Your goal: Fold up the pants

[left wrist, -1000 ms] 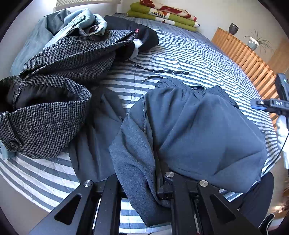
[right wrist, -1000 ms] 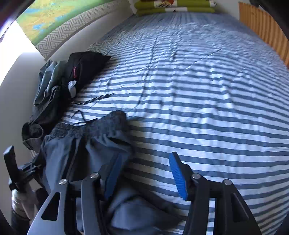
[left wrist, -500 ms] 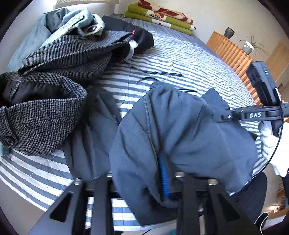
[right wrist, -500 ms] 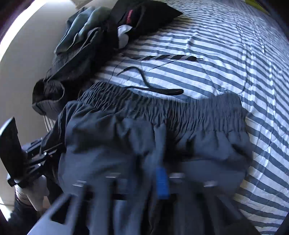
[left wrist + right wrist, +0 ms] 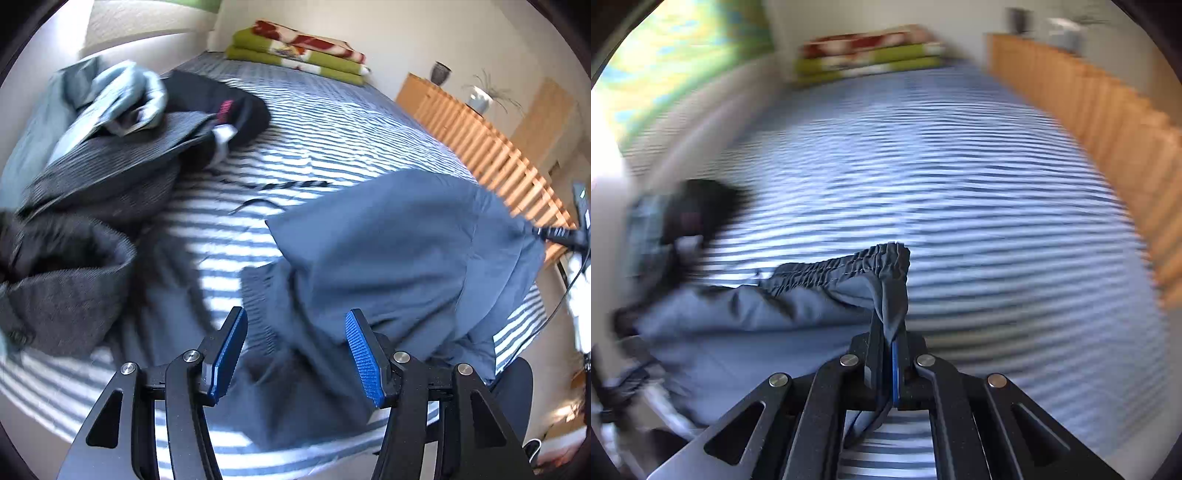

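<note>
On striped bed [image 5: 960, 184], pants [image 5: 746, 325] lie crosswise, waistband prob. toward right claw [image 5: 892, 354].

Bright daylight falls across the striped bedspread [image 5: 332, 122], and the clothes pile [image 5: 92, 192] casts a soft shadow on it. Both fisheye views bend hard at their dark round edges. Motion blur smears the right wrist view almost everywhere, with white glare at its left edge; the left view blurs mostly on the left.
</note>
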`<state>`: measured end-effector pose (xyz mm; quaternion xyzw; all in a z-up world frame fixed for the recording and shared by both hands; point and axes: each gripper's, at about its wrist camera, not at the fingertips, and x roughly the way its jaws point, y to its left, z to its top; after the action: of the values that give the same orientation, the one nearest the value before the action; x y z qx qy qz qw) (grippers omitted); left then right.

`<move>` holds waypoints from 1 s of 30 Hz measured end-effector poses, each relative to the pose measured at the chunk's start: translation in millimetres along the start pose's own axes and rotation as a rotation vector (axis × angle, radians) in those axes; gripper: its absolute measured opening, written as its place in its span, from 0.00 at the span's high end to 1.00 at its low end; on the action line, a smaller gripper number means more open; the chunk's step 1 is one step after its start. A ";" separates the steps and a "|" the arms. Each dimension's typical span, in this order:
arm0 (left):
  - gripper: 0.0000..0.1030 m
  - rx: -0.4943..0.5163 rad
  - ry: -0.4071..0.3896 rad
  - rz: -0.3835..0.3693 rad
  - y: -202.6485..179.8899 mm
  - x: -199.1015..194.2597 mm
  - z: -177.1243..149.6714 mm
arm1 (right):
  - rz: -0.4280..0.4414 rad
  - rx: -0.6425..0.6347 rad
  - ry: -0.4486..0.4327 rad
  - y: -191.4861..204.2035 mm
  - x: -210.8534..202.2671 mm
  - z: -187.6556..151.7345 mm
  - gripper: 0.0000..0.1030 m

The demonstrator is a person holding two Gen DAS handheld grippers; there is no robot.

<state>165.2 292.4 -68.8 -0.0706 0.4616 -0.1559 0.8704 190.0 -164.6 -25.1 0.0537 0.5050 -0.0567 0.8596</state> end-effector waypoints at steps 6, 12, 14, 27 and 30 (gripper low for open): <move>0.35 0.086 0.025 -0.006 -44.6 34.4 36.0 | -0.002 0.108 0.120 -51.1 37.6 -28.7 0.97; 0.27 0.170 0.086 -0.028 -79.8 66.2 58.5 | -0.011 0.166 0.122 -72.4 52.2 -25.0 0.97; 0.26 0.157 0.098 -0.029 -75.3 73.8 62.8 | -0.073 0.172 0.100 -75.2 53.7 -21.0 0.97; 0.21 0.119 0.186 0.078 -13.7 113.6 57.8 | 0.072 0.010 0.076 -35.3 18.9 16.1 0.36; 0.19 0.111 0.200 0.082 -7.7 121.5 55.7 | 0.129 -0.053 0.157 2.8 50.8 37.2 0.34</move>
<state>273.5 243.0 -130.3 0.0126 0.5394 -0.1518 0.8281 247.0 -169.6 -51.4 0.0677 0.5676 0.0167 0.8203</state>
